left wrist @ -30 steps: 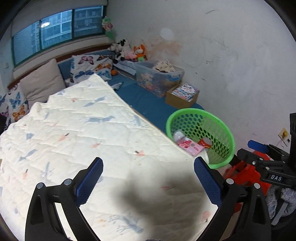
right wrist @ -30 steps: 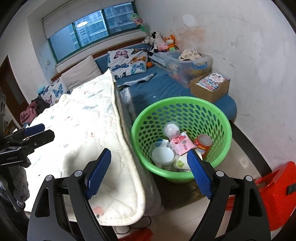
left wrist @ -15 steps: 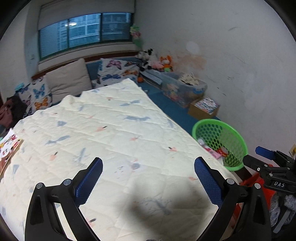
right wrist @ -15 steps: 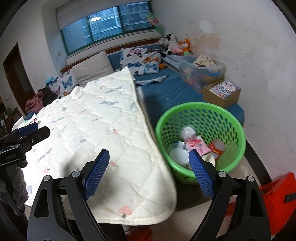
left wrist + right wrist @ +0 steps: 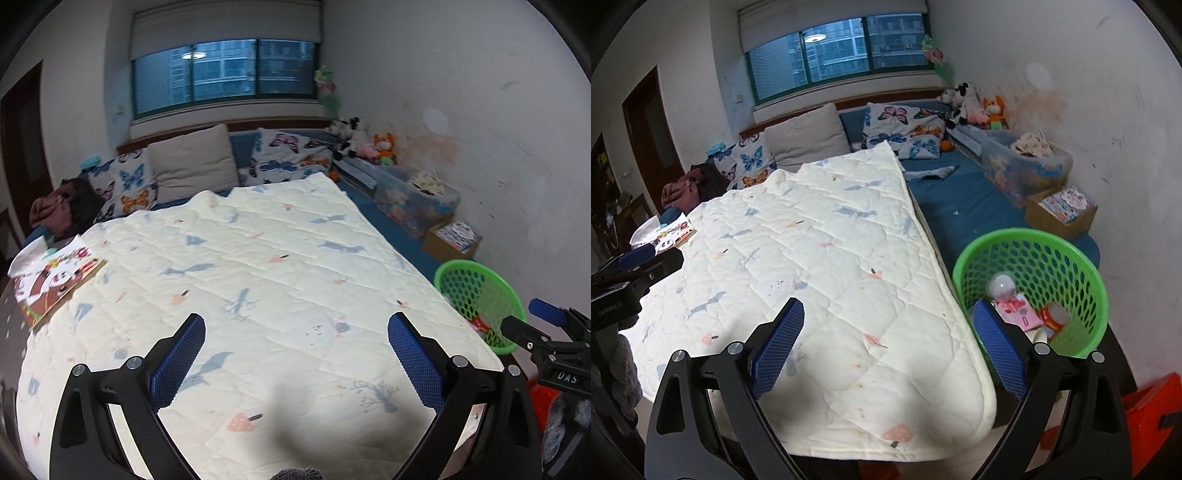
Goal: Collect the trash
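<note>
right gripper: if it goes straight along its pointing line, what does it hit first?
Most likely the quilt: the right gripper, jaws opening and empty, aims at its right part, left of the basket. Depth is unclear.

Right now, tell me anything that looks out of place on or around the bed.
The colourful picture book hangs over the quilt's left edge. A brown garment lies crumpled by the pillows. Trash sits inside the green basket; nothing spilled.

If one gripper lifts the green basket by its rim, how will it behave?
The green basket is thin perforated plastic, so its rim would probably flex. It looks light, holding only a few small trash pieces. These lie loose, so they may slide when it tilts.
</note>
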A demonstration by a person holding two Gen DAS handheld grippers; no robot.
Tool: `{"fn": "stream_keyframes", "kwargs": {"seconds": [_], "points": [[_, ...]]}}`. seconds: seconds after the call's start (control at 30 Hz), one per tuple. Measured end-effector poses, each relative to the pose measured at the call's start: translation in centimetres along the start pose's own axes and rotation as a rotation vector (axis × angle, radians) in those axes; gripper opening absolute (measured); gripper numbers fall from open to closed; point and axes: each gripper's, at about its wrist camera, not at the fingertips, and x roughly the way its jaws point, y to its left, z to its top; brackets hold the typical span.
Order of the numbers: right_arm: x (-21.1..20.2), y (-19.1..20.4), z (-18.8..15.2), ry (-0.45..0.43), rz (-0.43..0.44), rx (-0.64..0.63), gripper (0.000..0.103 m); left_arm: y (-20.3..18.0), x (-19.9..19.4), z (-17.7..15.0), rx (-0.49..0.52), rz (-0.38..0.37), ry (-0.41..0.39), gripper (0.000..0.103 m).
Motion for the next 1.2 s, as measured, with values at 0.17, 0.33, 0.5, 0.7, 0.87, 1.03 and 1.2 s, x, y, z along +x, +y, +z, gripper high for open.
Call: {"fn": "stream_keyframes", "kwargs": {"seconds": [0.17,0.33,0.5,0.7,0.87,1.03,1.2], "points": [[-0.1,1.1,-0.1,-0.01,0.021,-0.002,0.096,1.4,-0.5,-0.3,-0.051,0.064,-0.021,0.096],[-0.1,2.3,-0.2,-0.018,0.02,-0.034,0.098,2.2,-1.2,-0.6,-0.063,0.121,-0.047,0.096],[-0.1,2.8,-0.5,-0.019,0.023,-0.044,0.098,2.7,-1.7,-0.9,-0.083,0.148,-0.054,0.096],[-0.1,2.9,-0.7,-0.018,0.027,-0.036,0.098,3.0,-2.0,-1.2,-0.084,0.173,-0.061,0.096],[-0.3,2.7,-0.5,-0.018,0.031,-0.038,0.098,2.8,-2.1,-1.3,-0.081,0.175,-0.06,0.096],[-0.4,2.6,-0.5,-0.021,0.03,-0.039,0.099,2.7,-2.1,-1.3,-0.077,0.173,-0.059,0.096],[-0.5,2.3,-0.6,-0.019,0.026,-0.034,0.099,2.4,-2.2,-1.3,-0.073,0.173,-0.058,0.096]]}}
